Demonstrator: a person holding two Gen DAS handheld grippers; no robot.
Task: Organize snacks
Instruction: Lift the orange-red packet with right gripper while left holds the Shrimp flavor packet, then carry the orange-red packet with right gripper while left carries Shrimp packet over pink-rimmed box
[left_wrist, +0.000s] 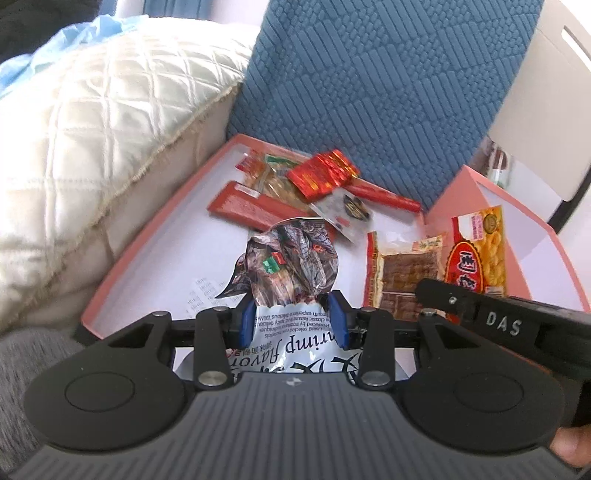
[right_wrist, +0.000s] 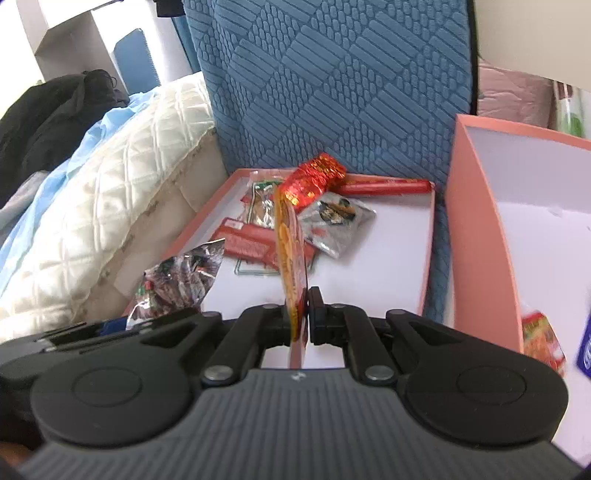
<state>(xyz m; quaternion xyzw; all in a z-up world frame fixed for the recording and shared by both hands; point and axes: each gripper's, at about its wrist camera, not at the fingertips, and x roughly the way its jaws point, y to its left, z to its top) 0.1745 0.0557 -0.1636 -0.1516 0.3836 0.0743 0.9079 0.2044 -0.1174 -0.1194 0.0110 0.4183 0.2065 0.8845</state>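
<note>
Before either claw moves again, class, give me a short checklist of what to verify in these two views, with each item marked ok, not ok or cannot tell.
1. Left claw grips the shrimp bag: ok, blue pads press its sides.
2. Right claw grips the yellow packet: ok, jaws shut on its edge.
3. Yellow packet hangs clear of the snacks below: cannot tell.
4. Tall box has free floor: ok, a red packet lies near its front corner.
5. Tray has bare floor: ok, on its near right side.
6. The claws are clear of each other: cannot tell, they look close.
</note>
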